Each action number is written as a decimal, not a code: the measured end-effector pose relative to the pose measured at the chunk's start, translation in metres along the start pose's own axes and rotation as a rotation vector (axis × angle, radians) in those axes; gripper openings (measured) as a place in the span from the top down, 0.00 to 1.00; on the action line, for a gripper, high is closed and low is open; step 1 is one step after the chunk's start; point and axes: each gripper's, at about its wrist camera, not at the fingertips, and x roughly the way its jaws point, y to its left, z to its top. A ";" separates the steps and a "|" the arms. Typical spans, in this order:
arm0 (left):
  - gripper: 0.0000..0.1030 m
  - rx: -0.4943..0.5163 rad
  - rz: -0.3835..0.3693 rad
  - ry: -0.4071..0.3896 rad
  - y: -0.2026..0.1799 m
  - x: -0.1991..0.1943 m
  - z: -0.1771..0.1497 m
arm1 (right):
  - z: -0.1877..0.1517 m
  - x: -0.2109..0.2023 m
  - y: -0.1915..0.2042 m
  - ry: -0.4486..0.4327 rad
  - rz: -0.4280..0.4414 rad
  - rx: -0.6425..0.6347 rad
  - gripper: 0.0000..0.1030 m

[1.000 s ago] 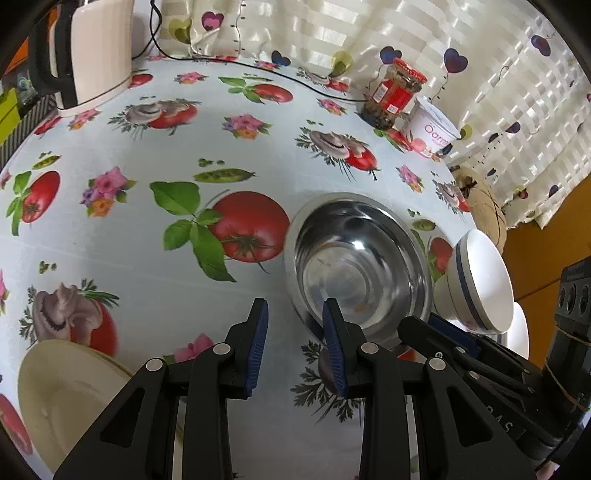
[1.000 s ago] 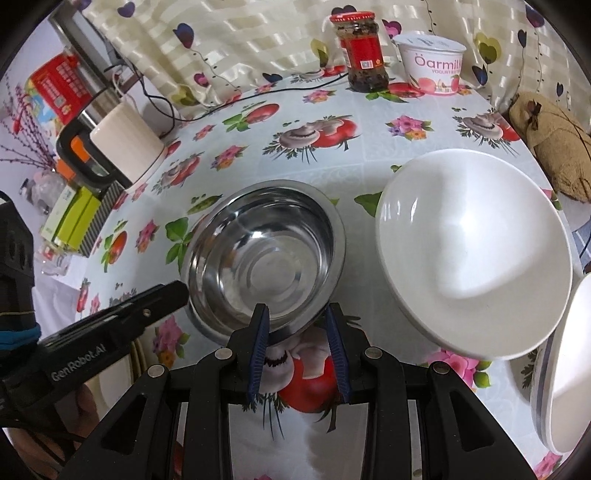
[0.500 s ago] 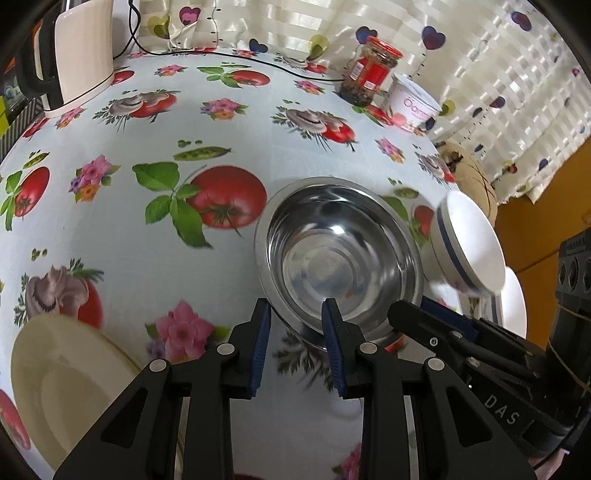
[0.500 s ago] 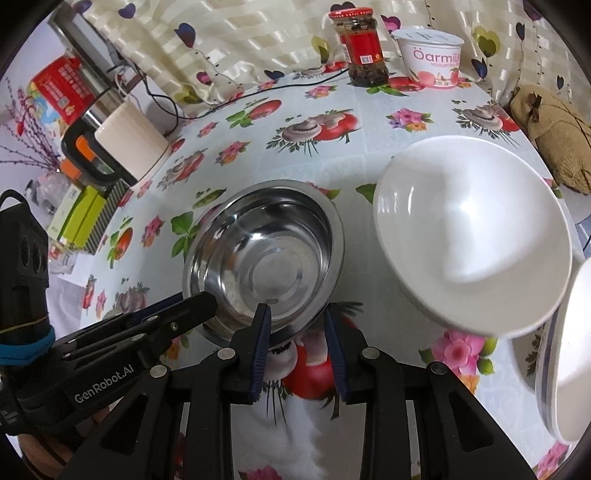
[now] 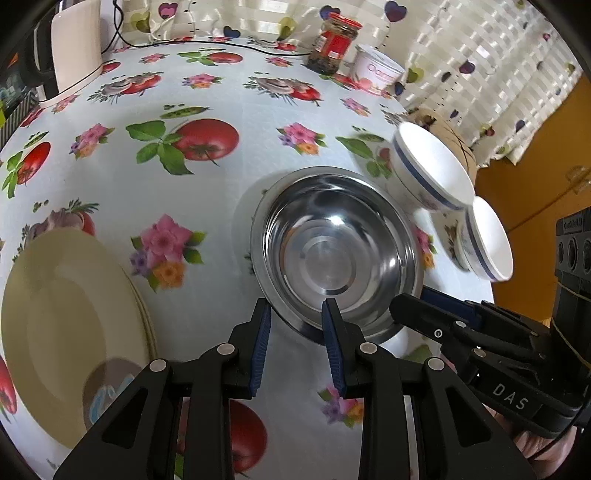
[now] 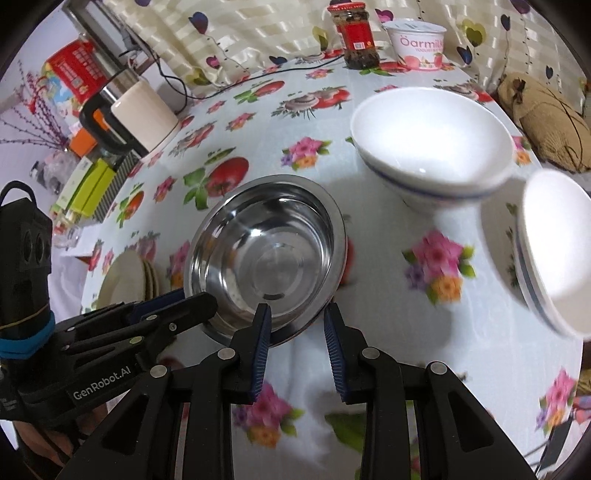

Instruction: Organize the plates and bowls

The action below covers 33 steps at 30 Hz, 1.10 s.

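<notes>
A steel bowl (image 5: 338, 247) sits on the flowered tablecloth; it also shows in the right wrist view (image 6: 267, 251). My left gripper (image 5: 295, 314) is open, its jaws astride the bowl's near rim. My right gripper (image 6: 297, 314) is open too, its jaws astride the rim from the other side. Two white bowls with a blue band stand to the right, one large (image 6: 430, 144) and one at the table's edge (image 6: 554, 247); both show in the left wrist view (image 5: 430, 171) (image 5: 487, 240). A stack of cream plates (image 5: 70, 325) lies at the left, also in the right wrist view (image 6: 127, 278).
A kettle (image 6: 140, 110), a red-lidded jar (image 6: 356, 35) and a yoghurt tub (image 6: 419, 42) stand at the back by the curtain. A brown pouch (image 6: 546, 122) lies at the right edge. Boxes (image 6: 88, 184) sit beyond the left edge.
Both grippers have closed in on the steel bowl, which has shifted toward the plates. The white bowls now stand farther off to the right.
</notes>
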 end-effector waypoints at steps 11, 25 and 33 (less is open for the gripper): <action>0.71 0.030 -0.013 0.003 -0.008 -0.005 -0.017 | -0.022 -0.015 -0.006 0.000 -0.020 0.007 0.72; 0.71 0.024 -0.066 -0.067 0.007 -0.021 -0.015 | -0.027 -0.022 -0.003 0.008 -0.123 -0.001 0.65; 0.71 0.034 -0.089 -0.083 0.014 -0.023 -0.012 | -0.022 -0.033 0.002 -0.017 -0.197 0.019 0.64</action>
